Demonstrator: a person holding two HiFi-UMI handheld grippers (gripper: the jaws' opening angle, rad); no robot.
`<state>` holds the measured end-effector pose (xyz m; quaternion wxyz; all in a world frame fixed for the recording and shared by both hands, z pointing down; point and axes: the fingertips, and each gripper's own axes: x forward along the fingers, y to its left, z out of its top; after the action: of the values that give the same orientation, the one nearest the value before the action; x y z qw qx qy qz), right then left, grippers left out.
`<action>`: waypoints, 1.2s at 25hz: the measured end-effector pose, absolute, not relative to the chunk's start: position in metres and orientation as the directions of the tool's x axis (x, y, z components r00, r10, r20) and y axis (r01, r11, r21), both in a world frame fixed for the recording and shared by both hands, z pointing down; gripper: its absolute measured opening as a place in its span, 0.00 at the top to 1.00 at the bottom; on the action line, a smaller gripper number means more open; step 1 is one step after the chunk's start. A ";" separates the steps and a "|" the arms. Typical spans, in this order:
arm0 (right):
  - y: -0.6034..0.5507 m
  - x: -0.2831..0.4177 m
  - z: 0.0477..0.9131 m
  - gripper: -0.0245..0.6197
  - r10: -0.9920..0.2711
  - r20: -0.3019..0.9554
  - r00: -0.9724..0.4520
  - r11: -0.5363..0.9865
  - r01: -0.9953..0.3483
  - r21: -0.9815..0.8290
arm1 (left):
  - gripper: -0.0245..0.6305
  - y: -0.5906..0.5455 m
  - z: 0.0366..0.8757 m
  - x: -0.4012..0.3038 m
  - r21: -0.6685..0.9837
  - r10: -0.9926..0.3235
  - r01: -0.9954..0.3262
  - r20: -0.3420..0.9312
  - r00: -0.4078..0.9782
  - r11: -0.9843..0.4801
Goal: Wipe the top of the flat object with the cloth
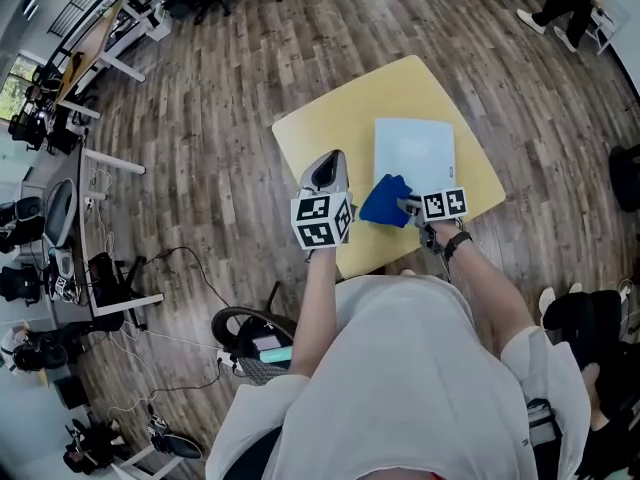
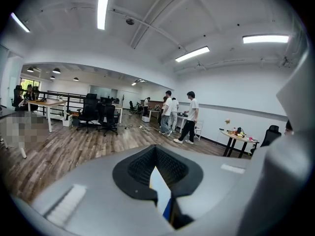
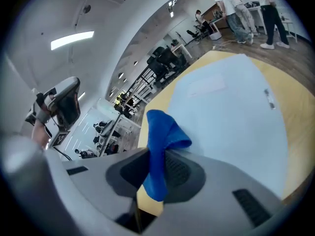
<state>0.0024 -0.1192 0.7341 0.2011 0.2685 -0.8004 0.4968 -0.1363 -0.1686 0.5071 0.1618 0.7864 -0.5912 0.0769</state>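
right gripper (image 1: 405,206) (image 3: 156,168), jaws clamped on a blue cloth (image 1: 385,200) (image 3: 160,136), at the near left corner of the pale flat board (image 1: 415,153) (image 3: 231,107). left gripper (image 1: 327,168) (image 2: 160,181), jaws together and empty, raised left of the board. the board lies on a yellow table (image 1: 320,128) (image 3: 295,117).

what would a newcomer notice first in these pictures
The bright blue cloth stands out most, pinched in the right gripper at the near left corner of the pale flat object. That object lies on a yellow table over a wood floor. The left gripper is held to the left of the cloth, jaws together and empty.
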 end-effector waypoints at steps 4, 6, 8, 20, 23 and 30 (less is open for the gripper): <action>-0.118 0.055 0.736 0.85 -0.287 0.615 -0.734 0.305 -0.679 -0.668 | 0.96 -0.170 0.510 -0.126 0.168 -0.894 -0.945 0.315 0.320 -0.280; -0.117 0.085 0.740 0.85 -0.322 0.633 -0.704 0.262 -0.708 -0.655 | 0.96 -0.170 0.513 -0.120 0.171 -0.886 -0.940 0.319 0.336 -0.295; -0.116 0.115 0.742 0.85 -0.358 0.649 -0.672 0.220 -0.736 -0.640 | 0.96 -0.169 0.516 -0.113 0.174 -0.879 -0.935 0.324 0.349 -0.308; -0.118 0.191 0.733 0.85 -0.469 0.667 -0.579 0.090 -0.783 -0.616 | 0.96 -0.166 0.514 -0.099 0.174 -0.867 -0.926 0.330 0.374 -0.333; -0.118 0.154 0.707 0.85 -0.454 0.600 -0.658 0.155 -0.722 -0.675 | 0.96 -0.165 0.512 -0.104 0.175 -0.874 -0.933 0.329 0.357 -0.315; -0.096 0.025 0.670 0.85 -0.272 0.466 -0.842 0.341 -0.538 -0.771 | 0.96 -0.155 0.511 -0.123 0.177 -0.898 -0.952 0.327 0.295 -0.248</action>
<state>0.0247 -0.0963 0.6698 0.1284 0.2504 -0.8087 0.5165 -0.1235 -0.1552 0.5106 0.1720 0.7861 -0.5884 0.0794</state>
